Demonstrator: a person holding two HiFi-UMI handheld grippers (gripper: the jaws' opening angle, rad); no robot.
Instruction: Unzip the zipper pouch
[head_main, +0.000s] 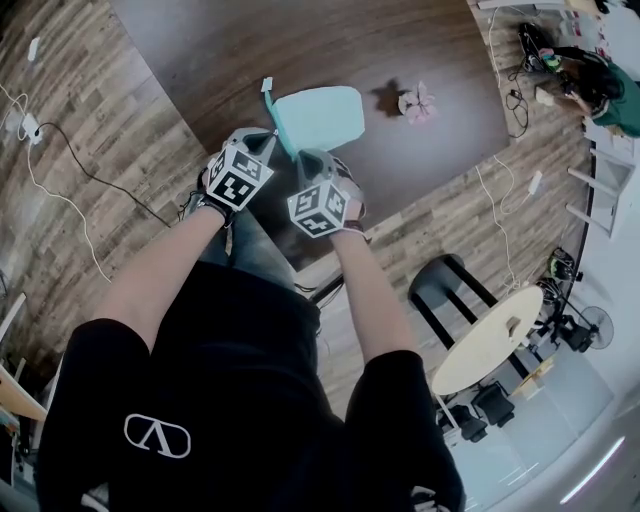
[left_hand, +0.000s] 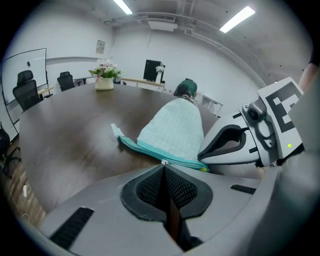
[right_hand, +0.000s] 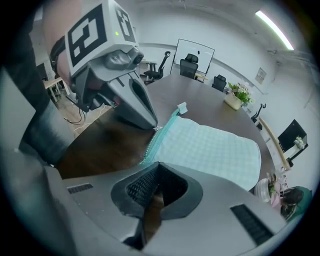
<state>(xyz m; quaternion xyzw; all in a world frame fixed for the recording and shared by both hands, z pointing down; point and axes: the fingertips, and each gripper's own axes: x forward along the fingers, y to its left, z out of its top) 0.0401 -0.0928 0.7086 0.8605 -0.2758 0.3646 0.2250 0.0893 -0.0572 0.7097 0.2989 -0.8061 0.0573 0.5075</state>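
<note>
Mint-green checked fabric forms the zipper pouch (head_main: 322, 115), which is over the dark wooden table (head_main: 220, 50) near its front edge, with its teal zipper side toward the person. Nothing of its inside shows. A small pot of pink flowers (head_main: 416, 101) stands farther back on the wood.

The left gripper (left_hand: 163, 169) has its jaws pressed together on the zipper pull (left_hand: 163, 162), and only a sliver of metal peeks out at the tips. The right gripper (right_hand: 155, 167) is clamped on the near end of the pouch's zipper edge, just beside the left one. The pinched corner is hidden behind the gripper's own body.

A fabric tab (left_hand: 116, 130) sticks out at the zipper's far end. Whether the pouch's underside touches the table cannot be told.
</note>
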